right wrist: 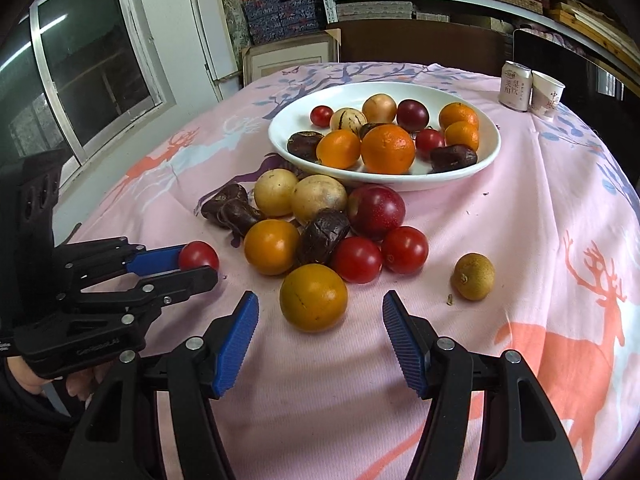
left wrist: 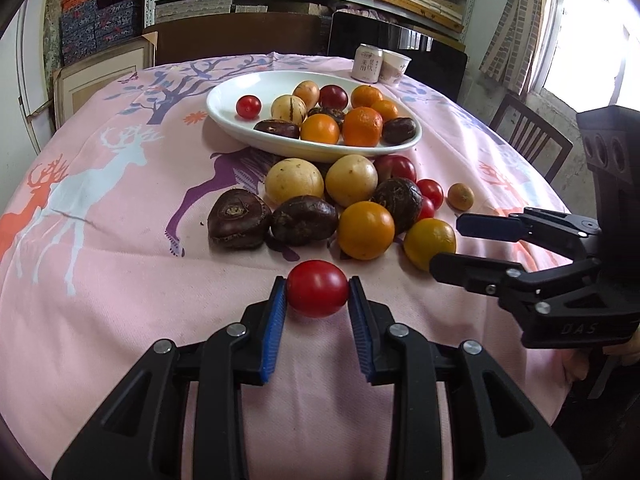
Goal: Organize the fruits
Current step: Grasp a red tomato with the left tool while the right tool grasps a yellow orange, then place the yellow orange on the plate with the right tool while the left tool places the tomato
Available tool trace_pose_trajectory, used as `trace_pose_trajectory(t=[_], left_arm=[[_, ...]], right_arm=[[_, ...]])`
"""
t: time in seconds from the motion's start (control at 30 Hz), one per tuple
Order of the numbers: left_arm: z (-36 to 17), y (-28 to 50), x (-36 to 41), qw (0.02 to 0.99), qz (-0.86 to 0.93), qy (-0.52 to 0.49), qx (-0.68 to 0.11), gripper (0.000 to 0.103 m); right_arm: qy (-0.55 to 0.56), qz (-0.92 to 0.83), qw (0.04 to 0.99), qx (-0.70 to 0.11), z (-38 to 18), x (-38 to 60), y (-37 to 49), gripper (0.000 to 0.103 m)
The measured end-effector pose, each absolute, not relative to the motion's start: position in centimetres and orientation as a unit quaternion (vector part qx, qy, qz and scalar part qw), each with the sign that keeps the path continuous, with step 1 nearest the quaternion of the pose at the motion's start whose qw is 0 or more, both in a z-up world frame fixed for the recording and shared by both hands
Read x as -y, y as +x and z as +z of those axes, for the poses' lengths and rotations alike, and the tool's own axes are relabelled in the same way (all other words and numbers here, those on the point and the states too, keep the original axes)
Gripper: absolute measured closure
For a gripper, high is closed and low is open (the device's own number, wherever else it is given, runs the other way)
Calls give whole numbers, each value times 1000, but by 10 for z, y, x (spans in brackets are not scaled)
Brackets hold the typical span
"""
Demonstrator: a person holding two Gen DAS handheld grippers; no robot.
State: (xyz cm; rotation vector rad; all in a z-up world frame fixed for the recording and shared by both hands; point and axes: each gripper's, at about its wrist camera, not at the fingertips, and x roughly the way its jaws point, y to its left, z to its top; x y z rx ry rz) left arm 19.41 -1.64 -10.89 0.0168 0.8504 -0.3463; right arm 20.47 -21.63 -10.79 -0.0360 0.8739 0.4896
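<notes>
Left wrist view: left claw [left wrist: 317,295] pinched tomato [left wrist: 317,294] for plate [left wrist: 224,114]; right claw [right wrist: 320,314] stood spread before orange [right wrist: 313,297].

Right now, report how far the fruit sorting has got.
Done: a batch of fruit already sits in the white dish. In hand: the left gripper is shut on a red tomato; the open right gripper faces an orange. Left: the pile on the tablecloth.

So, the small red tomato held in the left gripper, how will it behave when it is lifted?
The cherry tomato is round and glossy, so it may slip or roll if the grip loosens. Its thin skin looks easy to bruise between the ribbed blue pads of the left gripper. It is probably light.
</notes>
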Motion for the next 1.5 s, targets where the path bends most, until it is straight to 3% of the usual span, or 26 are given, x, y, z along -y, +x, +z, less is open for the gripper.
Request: trace_pose_trajectory(t=[0.17,0.27,0.33,0.4,1.5], left_arm=[[-110,194,17,895,-168,9,-413,73],[-110,194,17,895,-168,9,-414,73],[-110,194,17,895,-168,9,-413,73],[-110,194,17,895,-168,9,-414,73],[-107,196,9,896,-158,-10,-414,73]], right_arm=[[-23,227,875,-427,-111,213,209,40],[-25,222,872,-435,-113,211,215,47],[-25,229,869,-438,-114,208,218,60],[-28,235,868,-437,-114,205,217,66],[8,218,893,-394,-93,245,193,66]])
